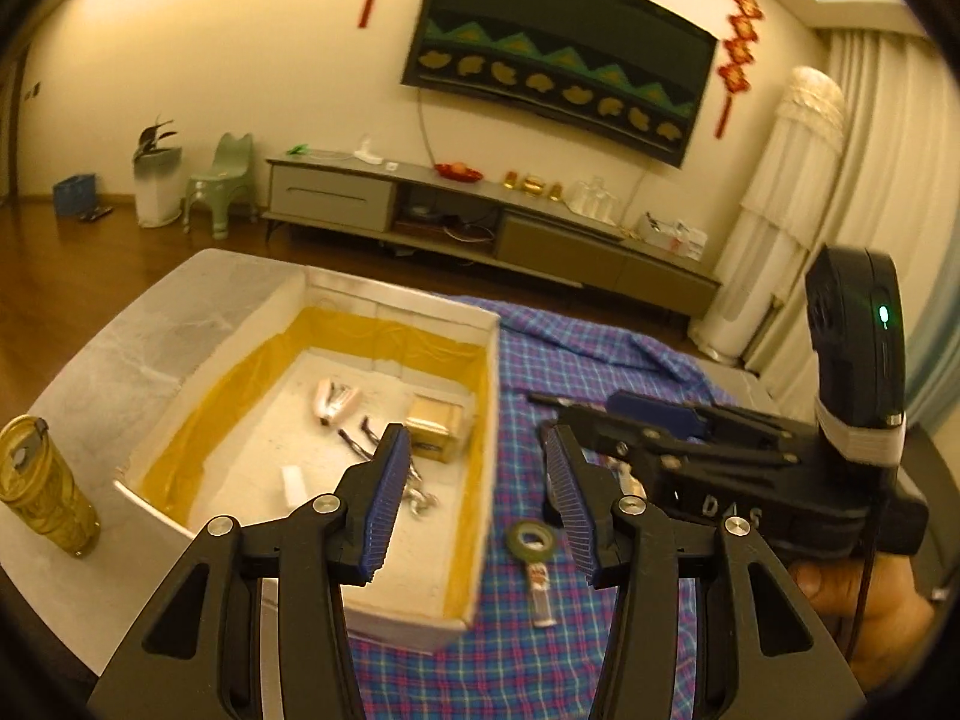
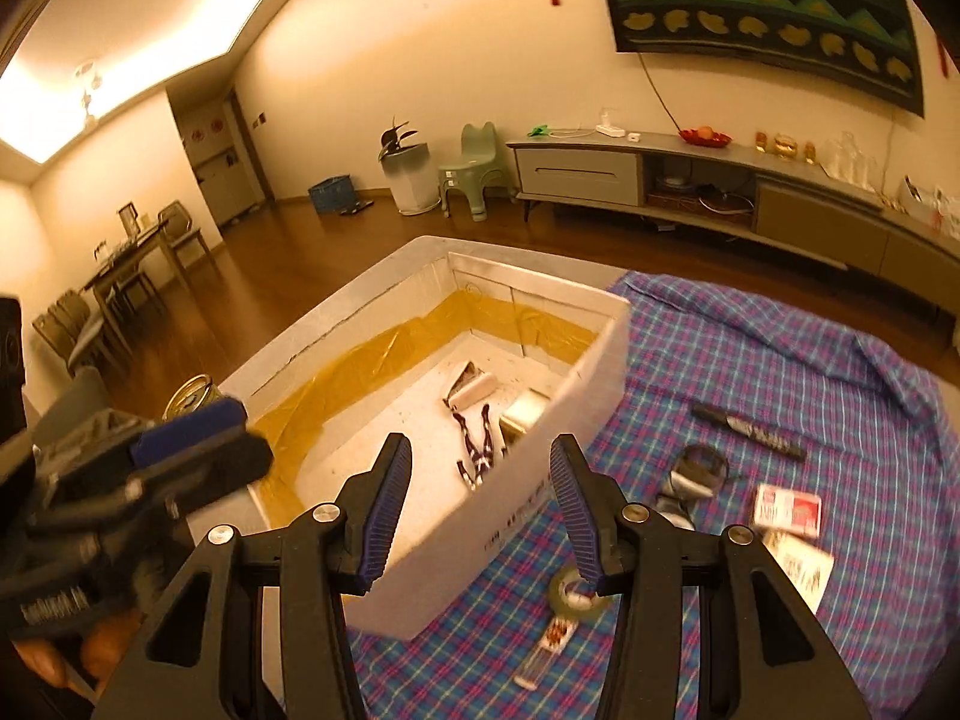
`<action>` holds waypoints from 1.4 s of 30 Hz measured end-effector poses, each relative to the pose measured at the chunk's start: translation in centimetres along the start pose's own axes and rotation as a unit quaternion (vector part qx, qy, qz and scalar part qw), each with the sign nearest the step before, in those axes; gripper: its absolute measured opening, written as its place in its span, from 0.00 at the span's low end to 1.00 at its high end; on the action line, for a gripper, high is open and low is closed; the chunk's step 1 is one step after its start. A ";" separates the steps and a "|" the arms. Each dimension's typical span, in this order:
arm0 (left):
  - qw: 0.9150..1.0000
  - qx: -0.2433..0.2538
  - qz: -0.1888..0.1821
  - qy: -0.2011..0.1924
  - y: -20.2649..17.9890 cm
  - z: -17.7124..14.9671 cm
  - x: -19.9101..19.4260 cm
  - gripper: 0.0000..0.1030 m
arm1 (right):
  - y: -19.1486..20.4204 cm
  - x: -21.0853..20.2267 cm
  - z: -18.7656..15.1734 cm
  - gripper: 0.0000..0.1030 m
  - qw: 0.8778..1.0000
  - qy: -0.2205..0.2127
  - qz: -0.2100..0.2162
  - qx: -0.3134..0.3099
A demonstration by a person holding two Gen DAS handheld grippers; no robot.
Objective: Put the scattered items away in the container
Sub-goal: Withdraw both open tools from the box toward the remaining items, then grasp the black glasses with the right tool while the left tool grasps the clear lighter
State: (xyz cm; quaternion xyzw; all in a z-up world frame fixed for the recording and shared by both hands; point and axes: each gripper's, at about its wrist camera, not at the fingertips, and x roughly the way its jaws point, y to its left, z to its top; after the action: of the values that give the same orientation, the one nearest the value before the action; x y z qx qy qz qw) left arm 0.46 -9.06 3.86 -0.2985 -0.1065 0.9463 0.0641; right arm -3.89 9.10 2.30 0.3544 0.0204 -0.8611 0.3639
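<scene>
Scattered items still on the checked cloth (image 2: 750, 336) lie right of the white foam container (image 2: 591, 354): a tape roll (image 2: 577, 594) and a small tube (image 2: 543, 654) nearest it, a card box (image 2: 787, 509) and a black marker (image 2: 747, 431) further right. Inside the container rest a pink stapler (image 1: 336, 399), a gold box (image 1: 435, 427) and hair clips (image 2: 477, 447). Both the left gripper (image 1: 477, 501) and the right gripper (image 2: 480, 510) hover near its near wall, jaws apart and empty, and a gold tumbler (image 1: 42, 486) stands at far left

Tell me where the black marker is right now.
In the right wrist view, the marker lies on the plaid cloth, right of the box and just beyond the red card pack.
</scene>
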 end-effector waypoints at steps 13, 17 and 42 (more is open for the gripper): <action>0.993 0.081 -0.030 0.078 -6.8 -6.3 3.7 0.49 | -4.7 -2.7 -6.3 0.53 0.997 -0.020 -0.040 0.063; 0.990 0.075 -0.024 0.117 -7.1 -8.2 6.5 0.49 | -6.7 -1.6 -7.5 0.53 0.995 -0.009 -0.051 0.083; 0.982 0.061 0.026 0.175 -7.1 -12.2 17.2 0.55 | -15.0 13.2 -5.8 0.71 0.988 0.087 -0.096 0.086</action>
State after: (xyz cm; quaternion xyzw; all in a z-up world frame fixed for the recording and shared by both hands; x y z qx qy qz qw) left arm -6.08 2.97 -13.63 -0.4579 -0.0273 0.8854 0.0750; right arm -16.47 13.71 -13.62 0.4543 0.0114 -0.8565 0.2449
